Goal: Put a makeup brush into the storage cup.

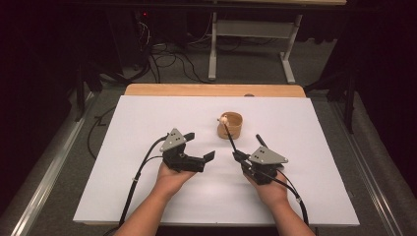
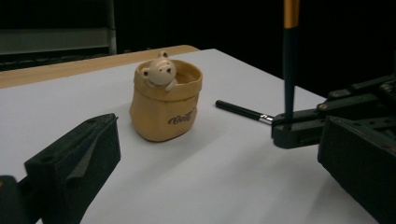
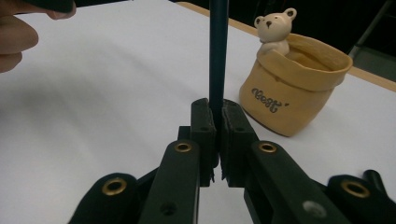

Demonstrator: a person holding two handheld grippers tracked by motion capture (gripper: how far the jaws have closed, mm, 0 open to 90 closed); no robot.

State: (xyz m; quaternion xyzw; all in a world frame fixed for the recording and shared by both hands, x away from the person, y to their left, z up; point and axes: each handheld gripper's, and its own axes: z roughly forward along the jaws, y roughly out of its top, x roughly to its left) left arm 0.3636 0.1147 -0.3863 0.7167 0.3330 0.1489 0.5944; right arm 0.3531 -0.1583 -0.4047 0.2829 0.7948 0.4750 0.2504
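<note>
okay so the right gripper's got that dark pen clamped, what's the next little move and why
Probably carry the pen toward the mouth of the bear pot and lower its end in. The right gripper is shut on the pen, holding it roughly upright beside the pot, which stands open-topped. The left gripper is open with nothing between its jaws. A second pen lies on the table.

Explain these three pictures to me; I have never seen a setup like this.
A person sits at a white table with hand-held black tongs in each hand. One picture looks down from above; the other two come from cameras riding on the tongs. On the table stands a tan pot with a little bear on its rim, and one black pen lies beside it. The right tongs are shut on a second pen, holding it upright near the pot. The left tongs are open and hold nothing.
</note>
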